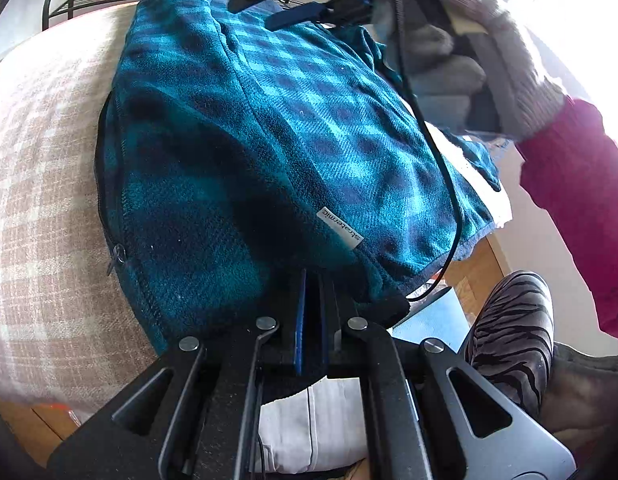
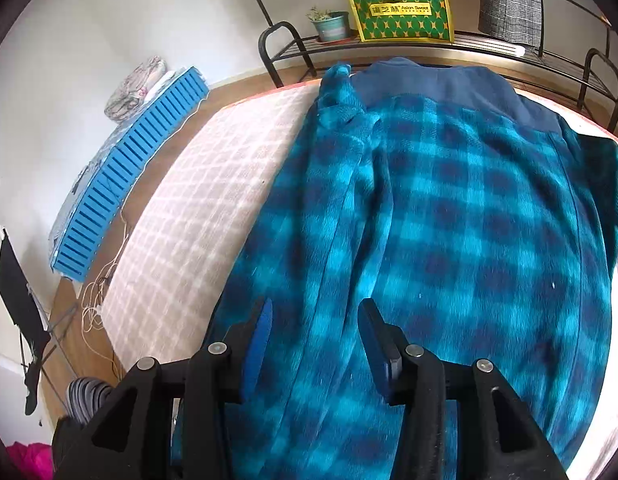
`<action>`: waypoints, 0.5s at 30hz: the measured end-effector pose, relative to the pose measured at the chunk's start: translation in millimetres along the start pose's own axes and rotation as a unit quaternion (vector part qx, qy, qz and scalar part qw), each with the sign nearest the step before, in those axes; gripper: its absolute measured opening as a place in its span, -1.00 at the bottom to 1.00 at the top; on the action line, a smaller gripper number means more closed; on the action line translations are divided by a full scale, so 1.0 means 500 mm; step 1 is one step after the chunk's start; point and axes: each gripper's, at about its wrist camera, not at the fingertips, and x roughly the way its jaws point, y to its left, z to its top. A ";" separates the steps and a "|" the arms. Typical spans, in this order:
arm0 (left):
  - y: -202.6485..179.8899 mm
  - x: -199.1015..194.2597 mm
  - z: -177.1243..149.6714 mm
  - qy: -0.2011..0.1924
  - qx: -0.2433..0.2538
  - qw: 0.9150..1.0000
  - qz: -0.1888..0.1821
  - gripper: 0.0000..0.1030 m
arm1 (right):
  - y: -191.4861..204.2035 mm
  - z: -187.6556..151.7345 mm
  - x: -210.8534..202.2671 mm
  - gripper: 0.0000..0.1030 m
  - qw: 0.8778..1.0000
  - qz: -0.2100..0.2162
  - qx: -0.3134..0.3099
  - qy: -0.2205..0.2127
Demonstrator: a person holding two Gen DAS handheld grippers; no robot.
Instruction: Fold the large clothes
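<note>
Teal-and-navy plaid fleece covers most of both views: the jacket (image 2: 449,220) lies spread on the checked cover (image 2: 197,184) of a bed or padded table, its navy collar (image 2: 449,88) at the far edge and its hem toward us. We therefore read its long axis as running straight away from both tools.

The left gripper (image 1: 313,292) sits at the near hem with its jaws narrowed almost to contact; we see a dark edge of fleece pinched between them. The right gripper (image 2: 315,332) hovers just above the cloth with its jaws parted at medium width and nothing clamped; fabric shows in the gap but the pads do not press on it. In the left view a gloved hand (image 1: 481,52) carries that tool over the jacket's far half.

We judge the left gripper nearer the hem, so the next fold likely turns on lifting that edge toward the collar.

Behind the surface stands a black metal rack (image 2: 429,46) with a potted plant (image 2: 331,26) and a green-and-yellow box (image 2: 399,6). Wooden flooring and a blue slatted crate (image 2: 125,172) lie to the side.
</note>
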 end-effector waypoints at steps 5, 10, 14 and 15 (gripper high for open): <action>0.004 0.009 0.001 0.006 -0.002 1.000 -0.005 -0.95 | -0.014 0.072 0.086 -0.09 1.000 0.003 0.027 0.011; -0.001 0.016 0.002 0.011 0.005 1.000 0.000 -0.94 | -0.025 0.098 0.130 -0.93 0.999 0.013 0.029 0.028; -0.011 0.026 -0.005 0.017 0.023 1.000 0.009 -0.94 | -0.030 0.111 0.104 -0.96 1.000 -0.011 -0.009 0.003; -0.013 0.030 -0.008 0.018 0.026 0.999 0.012 -0.95 | -0.048 0.111 0.107 -0.96 1.000 -0.014 0.006 0.001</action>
